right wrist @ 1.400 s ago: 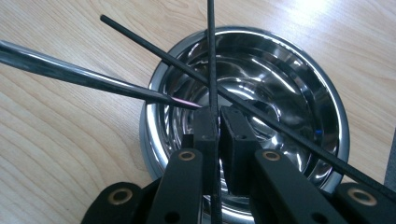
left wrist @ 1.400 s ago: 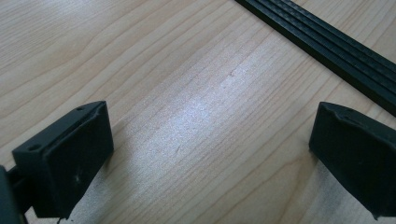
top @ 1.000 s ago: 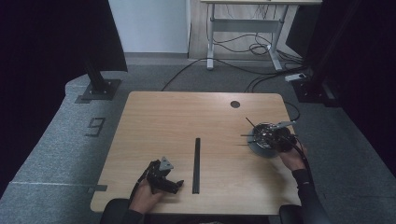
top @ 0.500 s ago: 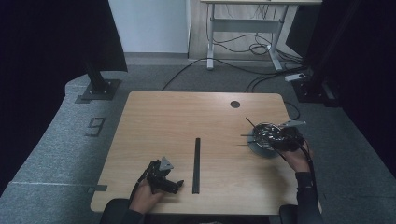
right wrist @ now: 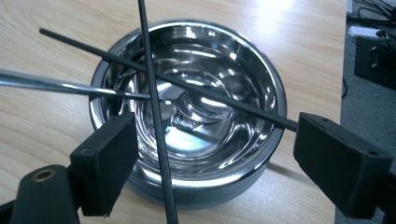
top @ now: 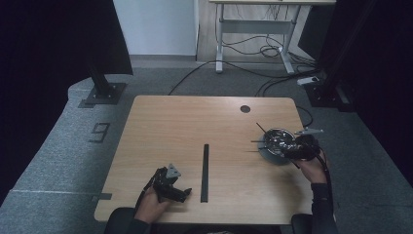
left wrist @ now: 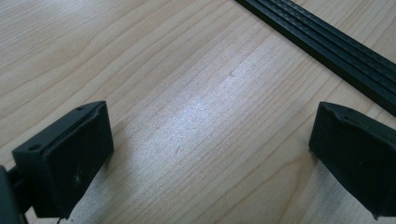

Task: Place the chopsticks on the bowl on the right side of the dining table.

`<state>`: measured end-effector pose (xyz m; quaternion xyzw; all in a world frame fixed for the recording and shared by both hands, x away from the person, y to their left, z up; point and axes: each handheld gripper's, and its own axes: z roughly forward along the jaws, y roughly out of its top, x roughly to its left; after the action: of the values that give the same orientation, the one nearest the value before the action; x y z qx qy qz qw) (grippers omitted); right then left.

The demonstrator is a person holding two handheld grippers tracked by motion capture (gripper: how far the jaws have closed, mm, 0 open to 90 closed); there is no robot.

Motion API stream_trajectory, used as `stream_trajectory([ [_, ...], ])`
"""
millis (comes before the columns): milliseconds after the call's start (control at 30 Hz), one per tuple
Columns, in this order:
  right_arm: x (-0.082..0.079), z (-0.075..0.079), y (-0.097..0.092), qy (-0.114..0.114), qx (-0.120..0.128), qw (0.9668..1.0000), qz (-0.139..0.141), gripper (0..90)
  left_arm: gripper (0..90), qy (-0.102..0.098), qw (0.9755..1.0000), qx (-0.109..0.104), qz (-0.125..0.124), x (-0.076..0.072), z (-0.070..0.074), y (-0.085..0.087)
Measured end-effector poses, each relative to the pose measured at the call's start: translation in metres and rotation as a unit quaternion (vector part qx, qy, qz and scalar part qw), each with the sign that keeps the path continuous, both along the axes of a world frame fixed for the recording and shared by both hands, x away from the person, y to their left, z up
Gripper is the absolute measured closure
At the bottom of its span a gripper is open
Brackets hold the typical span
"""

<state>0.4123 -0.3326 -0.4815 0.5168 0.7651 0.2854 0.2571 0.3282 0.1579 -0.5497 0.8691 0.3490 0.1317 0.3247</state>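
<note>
The right gripper (right wrist: 210, 172) has just been opening; its jaws stand spread over the bowl (right wrist: 187, 107), one black rod (right wrist: 156, 116) running lengthwise between them, seemingly untouched. The left gripper (left wrist: 205, 158), spread and empty, rests on the counter (left wrist: 187, 70).

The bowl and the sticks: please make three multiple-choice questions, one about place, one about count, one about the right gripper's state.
1. Where is the bowl on the table?
A. right side
B. left side
C. middle

2. How many black sticks cross the bowl?
A. none
B. two
C. five

3. How does the right gripper stand?
A. shut on a stick
B. shut on the rim
C. open over the bowl

Answers:
1 A, the high view shows it near the right edge.
2 B, two cross in the right gripper view, beside a silver rod.
3 C, its jaws have just been opening; the pads press nothing.
</note>
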Motion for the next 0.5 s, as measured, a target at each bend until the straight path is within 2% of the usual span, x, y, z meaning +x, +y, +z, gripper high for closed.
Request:
stream_trajectory([
  [267, 0.002, -0.01, -0.001, 0.021, -0.017, 0.9996, -0.002, 14.5, 0.0, 0.0, 1.0, 0.0, 0.0, 0.0, 0.0, 0.0],
  [500, 0.002, -0.013, -0.01, 0.022, -0.012, 0.9995, -0.017, 15.8, 0.0, 0.0, 1.0, 0.0, 0.0, 0.0, 0.0, 0.0],
])
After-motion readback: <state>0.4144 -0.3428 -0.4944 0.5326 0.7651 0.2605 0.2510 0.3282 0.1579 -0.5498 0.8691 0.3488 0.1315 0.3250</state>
